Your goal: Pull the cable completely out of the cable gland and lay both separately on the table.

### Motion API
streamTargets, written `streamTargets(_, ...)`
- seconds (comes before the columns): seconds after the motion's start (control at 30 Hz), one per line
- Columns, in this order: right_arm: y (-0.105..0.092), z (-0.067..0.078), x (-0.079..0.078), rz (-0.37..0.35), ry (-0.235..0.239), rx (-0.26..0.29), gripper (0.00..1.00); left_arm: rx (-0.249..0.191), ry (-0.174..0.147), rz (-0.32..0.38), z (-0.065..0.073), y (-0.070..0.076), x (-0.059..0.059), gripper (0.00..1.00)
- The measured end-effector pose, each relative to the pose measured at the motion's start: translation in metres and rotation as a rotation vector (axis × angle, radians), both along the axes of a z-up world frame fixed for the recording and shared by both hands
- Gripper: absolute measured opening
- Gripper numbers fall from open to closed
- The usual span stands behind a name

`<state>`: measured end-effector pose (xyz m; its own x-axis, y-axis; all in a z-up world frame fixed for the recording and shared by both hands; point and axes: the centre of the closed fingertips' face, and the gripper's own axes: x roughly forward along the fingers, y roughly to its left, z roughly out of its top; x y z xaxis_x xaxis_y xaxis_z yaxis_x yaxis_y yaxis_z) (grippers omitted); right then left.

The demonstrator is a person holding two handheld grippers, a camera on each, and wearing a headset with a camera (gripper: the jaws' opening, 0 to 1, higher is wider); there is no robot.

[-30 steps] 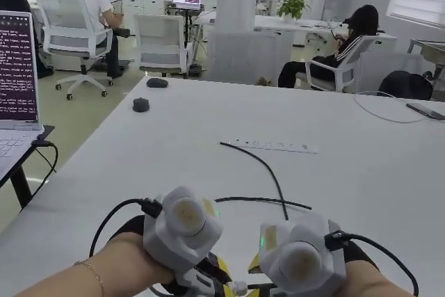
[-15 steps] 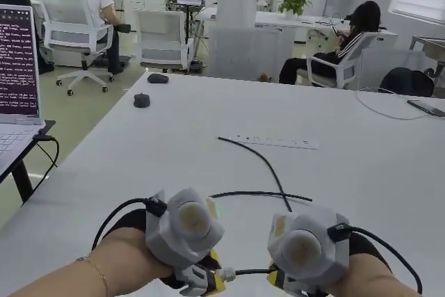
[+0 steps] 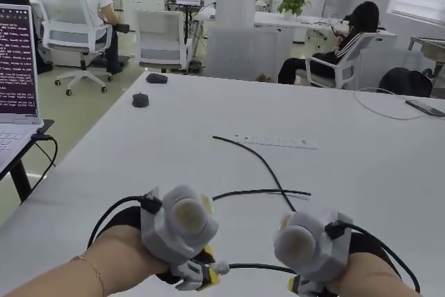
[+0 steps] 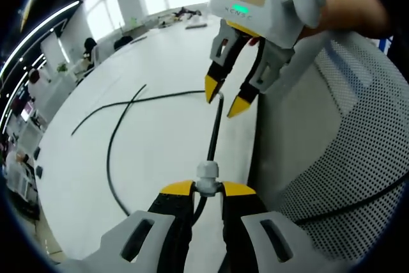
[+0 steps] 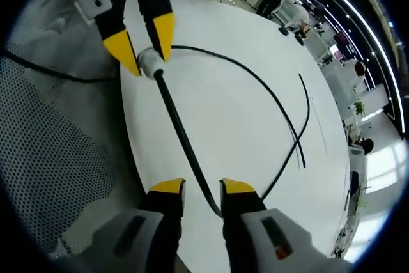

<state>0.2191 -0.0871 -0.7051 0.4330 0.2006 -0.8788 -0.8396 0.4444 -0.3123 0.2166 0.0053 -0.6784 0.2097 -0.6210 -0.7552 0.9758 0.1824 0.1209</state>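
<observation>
My left gripper [image 3: 208, 275] hovers low over the near edge of the white table [image 3: 361, 172], shut on a small white cable gland [image 3: 221, 267]. A black cable [image 3: 261, 267] runs taut from the gland to my right gripper [image 3: 299, 286]. In the left gripper view the gland [image 4: 207, 174] sits between my left gripper's [image 4: 207, 188] yellow tips, and the cable [image 4: 214, 132] leads to the right gripper [image 4: 225, 97]. In the right gripper view the cable [image 5: 179, 129] passes between the right gripper's [image 5: 202, 188] jaws, which hold it. The gland [image 5: 148, 62] stays in the left gripper [image 5: 144, 46]. The cable's remaining length loops across the table.
A white strip [image 3: 274, 142] lies mid-table beyond the cable loops. Two dark mice [image 3: 140, 100] rest at the far left corner, a laptop [image 3: 17, 60] stands left, and a phone [image 3: 425, 109] lies far right. Office chairs and people fill the room behind. Mesh fabric [image 4: 332, 145] borders the table edge.
The two grippers have drawn apart, and the stretch of cable between the gland and the right gripper has grown longer. The loops on the table have shifted slightly.
</observation>
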Motion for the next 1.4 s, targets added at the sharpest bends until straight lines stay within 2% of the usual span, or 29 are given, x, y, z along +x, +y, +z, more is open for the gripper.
streamTargets(0.07, 0.021, 0.007, -0.001, 0.064, -0.016, 0.059, 0.21, -0.012, -0.008, -0.004, 0.003, -0.003, -0.001, 0.16)
streamTargets(0.1, 0.034, 0.012, -0.001, 0.111, -0.042, 0.092, 0.21, -0.016, -0.041, -0.013, 0.006, -0.004, 0.001, 0.16)
streamTargets(0.2, 0.054, 0.021, -0.005, 0.196, -0.074, 0.141, 0.2, -0.026, -0.01, -0.02, 0.005, -0.006, -0.003, 0.16)
streamTargets(0.23, 0.055, 0.021, -0.006, 0.197, -0.076, 0.141, 0.19, -0.017, -0.017, -0.029, 0.003, -0.006, -0.004, 0.16)
streamTargets(0.3, 0.062, 0.026, -0.007, 0.262, -0.113, 0.135, 0.15, -0.001, -0.027, -0.052, 0.001, -0.007, -0.008, 0.16)
streamTargets(0.33, 0.065, 0.026, -0.01, 0.259, -0.096, 0.16, 0.14, -0.001, -0.031, -0.058, 0.002, -0.008, -0.009, 0.16)
streamTargets(0.4, 0.069, 0.025, -0.014, 0.271, -0.082, 0.169, 0.14, -0.013, -0.039, -0.062, 0.004, -0.01, -0.008, 0.16)
streamTargets(0.43, 0.069, 0.024, -0.014, 0.281, -0.081, 0.16, 0.11, -0.019, -0.029, -0.062, 0.004, -0.011, -0.009, 0.16)
streamTargets(0.47, 0.063, 0.025, -0.01, 0.294, -0.111, 0.116, 0.04, -0.014, -0.019, -0.061, 0.003, -0.01, -0.01, 0.16)
streamTargets(0.57, 0.064, 0.024, -0.012, 0.271, -0.087, 0.156, 0.04, -0.013, -0.031, -0.062, 0.003, -0.011, -0.009, 0.16)
streamTargets(0.6, 0.064, 0.025, -0.011, 0.271, -0.096, 0.149, 0.04, -0.008, -0.051, -0.067, 0.004, -0.01, -0.007, 0.16)
streamTargets(0.67, 0.06, 0.026, -0.008, 0.261, -0.109, 0.131, 0.04, 0.048, -0.093, -0.067, 0.0, -0.002, -0.001, 0.16)
streamTargets(0.73, 0.057, 0.025, -0.006, 0.241, -0.098, 0.14, 0.04, 0.056, -0.08, -0.051, -0.005, 0.002, 0.001, 0.16)
streamTargets(0.87, 0.052, 0.023, -0.003, 0.214, -0.098, 0.129, 0.04, 0.041, -0.07, -0.028, -0.002, 0.002, 0.003, 0.16)
streamTargets(0.97, 0.041, 0.018, -0.001, 0.18, -0.087, 0.09, 0.04, 0.082, -0.084, -0.029, -0.007, 0.008, 0.005, 0.16)
streamTargets(1.1, 0.026, 0.013, 0.003, 0.127, -0.078, 0.045, 0.04, 0.082, -0.067, -0.013, -0.008, 0.01, 0.005, 0.16)
streamTargets(1.23, 0.009, 0.007, 0.005, 0.068, -0.056, -0.012, 0.05, 0.094, -0.067, -0.015, -0.01, 0.012, 0.005, 0.16)
streamTargets(1.4, 0.001, 0.004, 0.005, 0.039, -0.044, -0.035, 0.05, 0.099, -0.066, -0.018, -0.011, 0.012, 0.004, 0.16)
